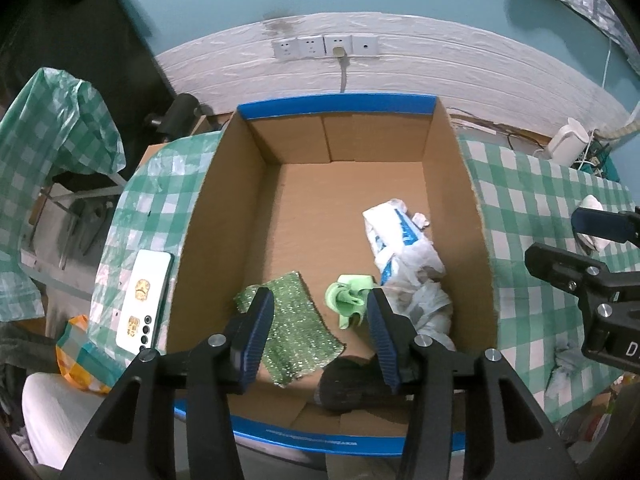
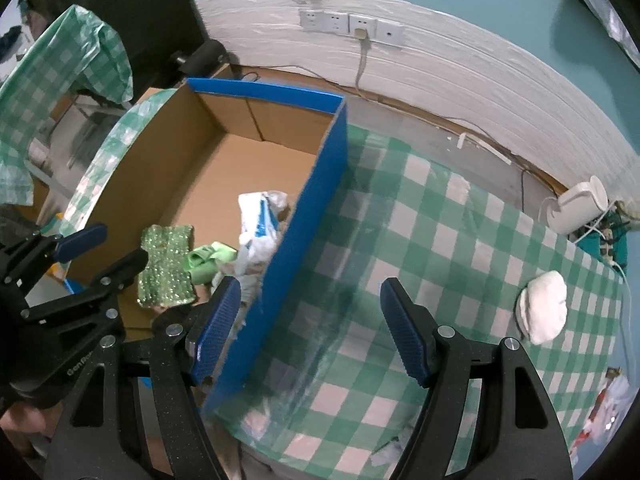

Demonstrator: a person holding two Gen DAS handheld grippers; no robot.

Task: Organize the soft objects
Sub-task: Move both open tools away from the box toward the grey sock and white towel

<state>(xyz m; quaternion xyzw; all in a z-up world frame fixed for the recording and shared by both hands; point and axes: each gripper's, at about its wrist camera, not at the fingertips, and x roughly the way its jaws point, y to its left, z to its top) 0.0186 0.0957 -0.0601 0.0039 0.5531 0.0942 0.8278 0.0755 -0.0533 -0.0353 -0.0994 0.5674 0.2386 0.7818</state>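
Note:
A cardboard box (image 1: 224,184) with blue edges stands on the checked table. Inside lie a sparkly green cloth (image 1: 298,316), a light green rag (image 1: 348,300), a white and blue plastic bag (image 1: 404,256) and a dark object (image 1: 348,380) near the front wall. My left gripper (image 1: 320,316) is open and empty above the box's near end. My right gripper (image 2: 310,316) is open and empty, straddling the box's blue right wall (image 2: 304,232). A white soft pad (image 2: 544,306) lies on the table to the right. The box's contents also show in the right wrist view (image 2: 168,264).
A white phone (image 1: 144,300) lies left of the box on the green checked cloth (image 2: 440,240). A white kettle (image 2: 580,204) and cables sit at the back right. Wall sockets (image 1: 324,46) are behind. Crumpled items (image 2: 608,404) lie at the table's right edge.

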